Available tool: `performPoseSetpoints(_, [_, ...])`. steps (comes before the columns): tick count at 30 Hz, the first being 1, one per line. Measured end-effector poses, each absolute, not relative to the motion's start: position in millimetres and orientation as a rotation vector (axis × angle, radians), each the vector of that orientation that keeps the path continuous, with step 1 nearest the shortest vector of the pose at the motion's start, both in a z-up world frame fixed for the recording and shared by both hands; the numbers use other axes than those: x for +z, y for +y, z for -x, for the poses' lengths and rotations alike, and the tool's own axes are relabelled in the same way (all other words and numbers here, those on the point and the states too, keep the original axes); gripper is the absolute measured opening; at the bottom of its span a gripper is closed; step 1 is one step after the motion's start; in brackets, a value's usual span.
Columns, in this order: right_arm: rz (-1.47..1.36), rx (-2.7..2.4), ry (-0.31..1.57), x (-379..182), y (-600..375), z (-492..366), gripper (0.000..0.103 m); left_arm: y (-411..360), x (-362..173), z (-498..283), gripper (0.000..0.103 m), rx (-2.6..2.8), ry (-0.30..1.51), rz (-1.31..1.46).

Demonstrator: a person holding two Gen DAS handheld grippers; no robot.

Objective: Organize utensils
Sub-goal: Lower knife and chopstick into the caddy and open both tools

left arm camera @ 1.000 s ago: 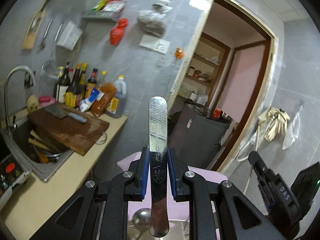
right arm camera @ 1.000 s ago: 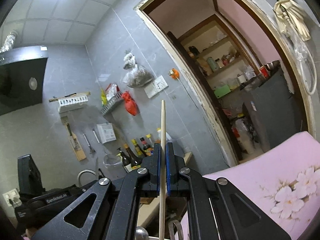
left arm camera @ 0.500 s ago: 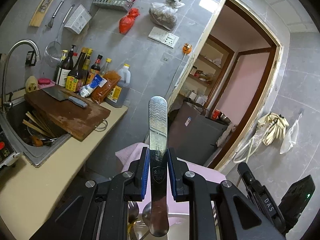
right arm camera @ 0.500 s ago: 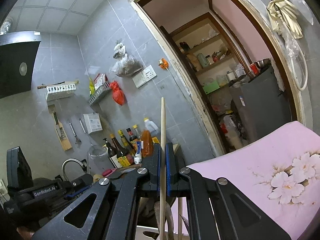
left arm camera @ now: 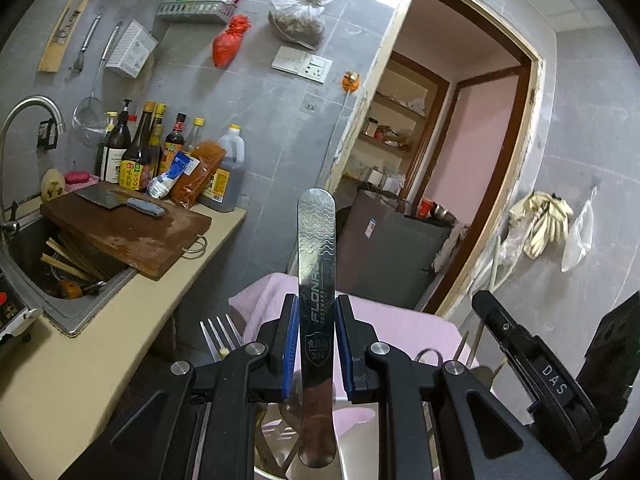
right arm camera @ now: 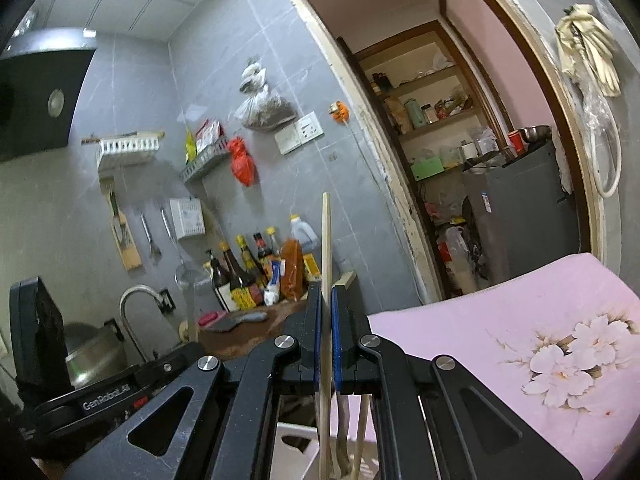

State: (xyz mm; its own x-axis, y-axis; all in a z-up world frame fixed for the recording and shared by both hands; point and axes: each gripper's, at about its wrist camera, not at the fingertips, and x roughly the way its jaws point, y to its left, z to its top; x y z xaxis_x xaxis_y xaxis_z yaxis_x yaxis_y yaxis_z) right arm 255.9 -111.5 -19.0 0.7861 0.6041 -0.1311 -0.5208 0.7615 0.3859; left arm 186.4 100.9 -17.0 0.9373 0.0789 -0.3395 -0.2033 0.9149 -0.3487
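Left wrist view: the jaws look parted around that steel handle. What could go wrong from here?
The steel handle stands upright with gaps to both blue pads, so it may tip against the fork beside it. The right gripper clamps a thin chopstick; lowering it could jam it against utensils already standing in the holder.

Grey tiled walls (left arm camera: 248,92), wood-framed doorway (left arm camera: 472,168), beige counter (left arm camera: 80,344)
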Motion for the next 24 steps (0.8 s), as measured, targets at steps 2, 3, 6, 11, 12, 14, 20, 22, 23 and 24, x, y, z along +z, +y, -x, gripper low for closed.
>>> performPoseSetpoints(2, [-0.328, 0.619, 0.259, -20, -112, -254, 0.004, 98, -19, -186, 0.017, 0.147, 0.336, 0.374])
performPoseSetpoints(3, [-0.325, 0.620, 0.260, -20, -112, -254, 0.004, 97, -20, -186, 0.017, 0.145, 0.340, 0.365])
performPoseSetpoints(6, [-0.319, 0.620, 0.267, -22, -113, -254, 0.004, 94, -21, -185, 0.017, 0.142, 0.347, 0.343])
performPoseSetpoints(11, [-0.317, 0.617, 0.271, -24, -114, -254, 0.004, 90, -22, -184, 0.017, 0.138, 0.368, 0.315])
performPoseSetpoints(12, [-0.315, 0.617, 0.273, -24, -115, -253, 0.004, 89, -22, -183, 0.017, 0.139, 0.372, 0.312])
performPoseSetpoints(14, [-0.309, 0.616, 0.279, -25, -115, -254, 0.004, 90, -23, -183, 0.017, 0.138, 0.384, 0.308])
performPoseSetpoints(20, [-0.301, 0.616, 0.287, -25, -115, -253, 0.004, 93, -20, -182, 0.017, 0.138, 0.397, 0.323])
performPoseSetpoints(22, [-0.300, 0.615, 0.290, -25, -115, -252, 0.004, 93, -18, -182, 0.017, 0.136, 0.396, 0.322])
performPoseSetpoints(23, [-0.300, 0.614, 0.290, -25, -115, -252, 0.004, 93, -17, -182, 0.018, 0.135, 0.396, 0.321])
performPoseSetpoints(24, [-0.298, 0.613, 0.289, -25, -115, -252, 0.004, 93, -17, -182, 0.018, 0.133, 0.395, 0.319])
